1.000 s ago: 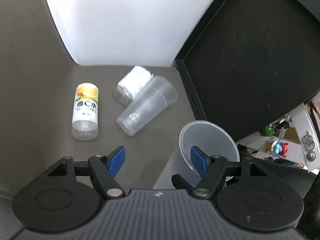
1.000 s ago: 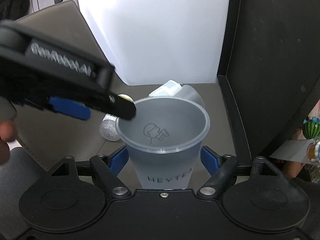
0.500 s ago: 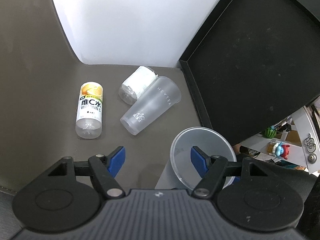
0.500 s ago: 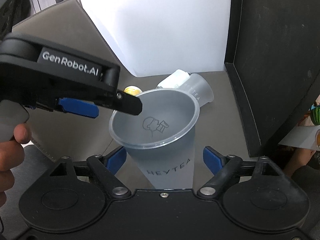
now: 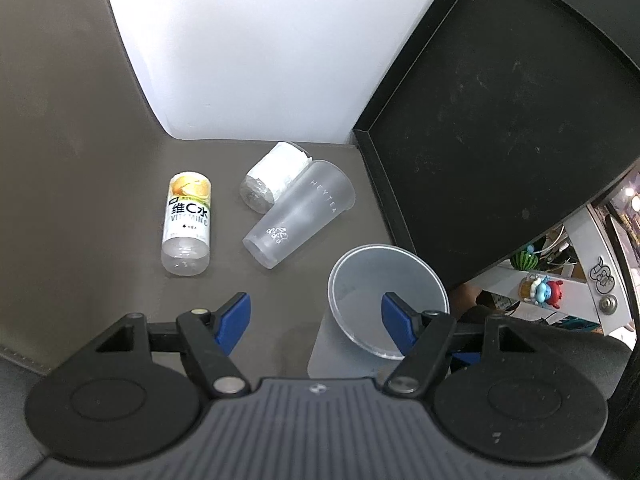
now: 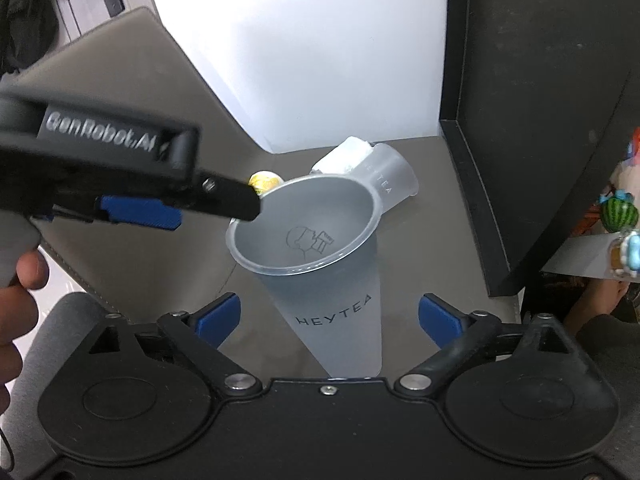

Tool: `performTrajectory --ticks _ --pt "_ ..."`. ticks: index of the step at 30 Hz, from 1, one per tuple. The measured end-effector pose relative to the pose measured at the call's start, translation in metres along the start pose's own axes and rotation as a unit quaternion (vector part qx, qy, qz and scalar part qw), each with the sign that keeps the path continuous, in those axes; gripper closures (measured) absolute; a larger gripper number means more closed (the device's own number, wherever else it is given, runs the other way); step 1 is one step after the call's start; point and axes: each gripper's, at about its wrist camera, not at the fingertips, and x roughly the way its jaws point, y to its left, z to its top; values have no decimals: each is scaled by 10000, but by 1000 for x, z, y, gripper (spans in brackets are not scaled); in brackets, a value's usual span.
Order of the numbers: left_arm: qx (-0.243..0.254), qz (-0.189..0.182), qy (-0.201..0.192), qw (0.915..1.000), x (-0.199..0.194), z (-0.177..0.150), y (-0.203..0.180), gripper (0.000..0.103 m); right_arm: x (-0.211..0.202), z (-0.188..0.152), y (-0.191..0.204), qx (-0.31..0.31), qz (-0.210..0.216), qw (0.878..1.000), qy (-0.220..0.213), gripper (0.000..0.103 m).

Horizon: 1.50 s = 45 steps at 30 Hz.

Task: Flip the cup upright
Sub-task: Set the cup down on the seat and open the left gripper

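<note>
Released since the earlier frame, the upright cup (image 6: 320, 280) now stands free on the grey table (image 5: 100, 160).
Right gripper (image 6: 328, 316) gapes wide around it, fingers apart from its wall; left gripper (image 5: 316, 316), also wide, hovers at its 9 o'clock, holding nothing.

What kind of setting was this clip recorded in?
Probably a staged tabletop for data collection, indoors: a grey-brown leather-like mat against a plain white backdrop panel, a black board on one side, and frosted plastic cups with bottles as props.
</note>
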Motion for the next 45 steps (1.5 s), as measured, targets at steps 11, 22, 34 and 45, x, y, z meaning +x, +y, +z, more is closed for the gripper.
performTrajectory --ticks 11,22,34,45 --pt "51 195 -305 9993 -45 -19 5 16 -32 -3 2 75 117 9998 -143 1" --pt "122 358 -433 9983 -74 -48 9 14 -63 -6 -2 208 249 9992 -250 0" --pt "193 551 -643 9962 -111 -74 14 14 -96 -7 -6 284 428 9981 -333 0" --pt "297 545 -842 9945 -139 -93 9 14 -120 -15 -7 341 411 9971 -549 0"
